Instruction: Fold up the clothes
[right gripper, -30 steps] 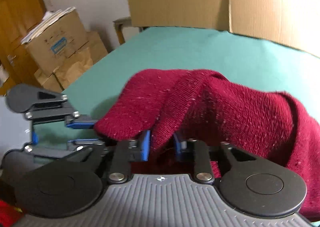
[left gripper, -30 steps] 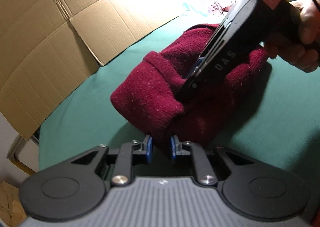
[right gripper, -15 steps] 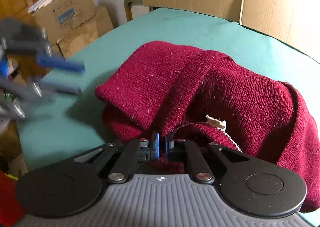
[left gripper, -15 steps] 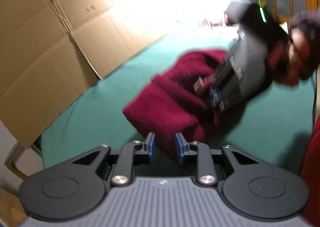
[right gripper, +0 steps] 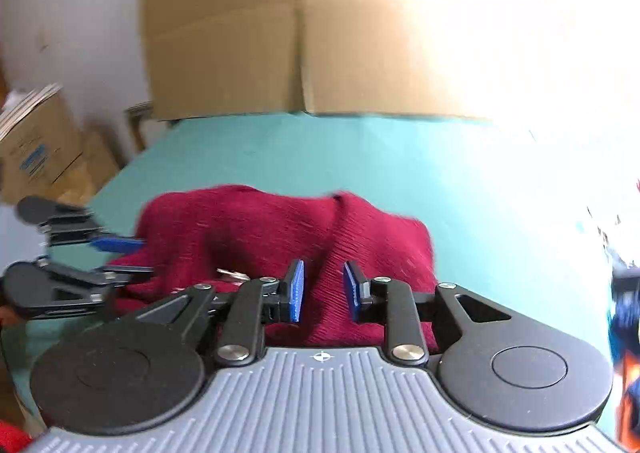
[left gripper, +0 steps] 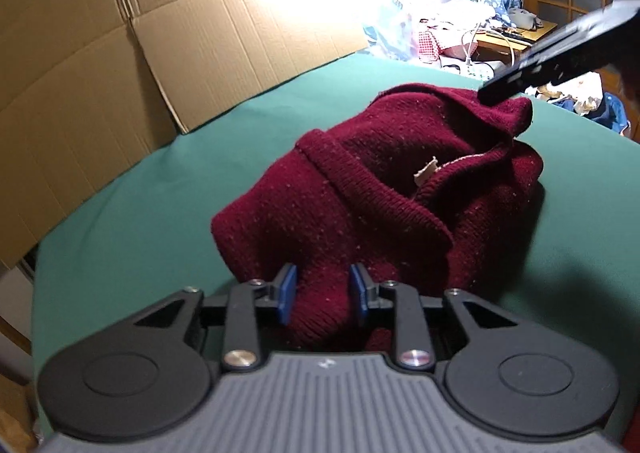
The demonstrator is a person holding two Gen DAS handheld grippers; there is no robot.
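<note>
A dark red knitted sweater (left gripper: 380, 213) lies bunched on the green table (left gripper: 140, 221), its neck label (left gripper: 426, 171) facing up. My left gripper (left gripper: 322, 289) is at its near edge, jaws parted, a fold of sweater between the pads without a clear pinch. In the right wrist view the sweater (right gripper: 260, 229) lies just ahead of my right gripper (right gripper: 322, 285). Its jaws are opening, with knit showing in the gap and not pressed. The left gripper (right gripper: 116, 259) shows at the sweater's left edge. The right gripper's black body (left gripper: 560, 53) hovers over the sweater's far fold.
Flattened cardboard (left gripper: 200, 33) stands along the table's far side, also in the right wrist view as cardboard (right gripper: 360, 53). Stacked boxes (right gripper: 36, 149) sit on the floor at left. Cluttered furniture (left gripper: 480, 21) lies beyond the table under strong glare.
The right jaws went from shut on the sweater to parted, and that gripper lifted off toward the far fold. The left jaws widened. The sweater settled onto the table.
</note>
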